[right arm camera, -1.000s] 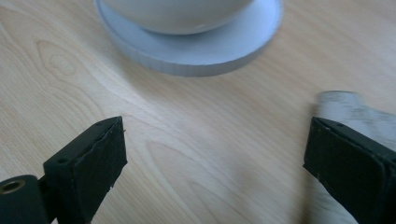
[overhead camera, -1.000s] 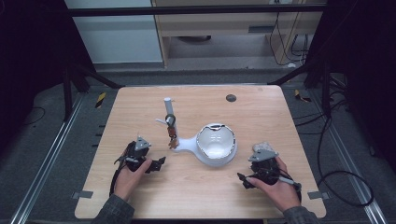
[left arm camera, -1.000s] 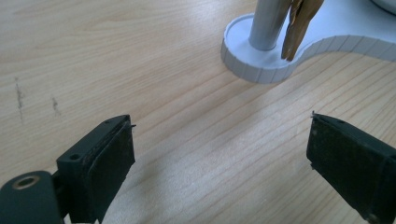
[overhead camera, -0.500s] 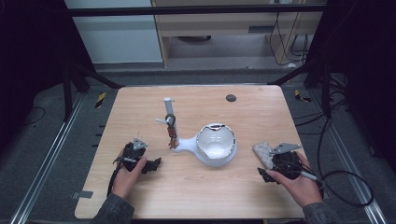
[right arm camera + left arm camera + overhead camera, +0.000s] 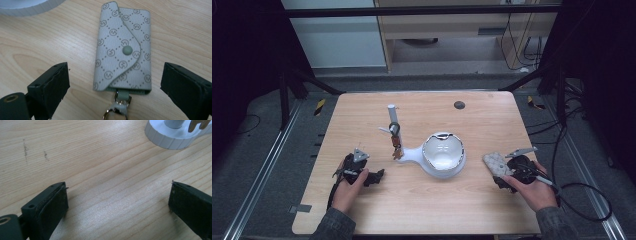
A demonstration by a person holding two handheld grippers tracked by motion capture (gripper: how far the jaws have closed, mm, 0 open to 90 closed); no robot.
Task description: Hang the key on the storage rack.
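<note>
Lining up on the key pouch (image 5: 123,48), my right gripper (image 5: 115,85) had just been closing a bit, though both pads stood clear of the fabric. It lay flat on the table (image 5: 422,210), right of the white bowl stand (image 5: 443,156). Best bet seemed squeezing across the middle (not the snap flap). My left gripper (image 5: 117,202) sat low, wide apart, probably idle.
</note>
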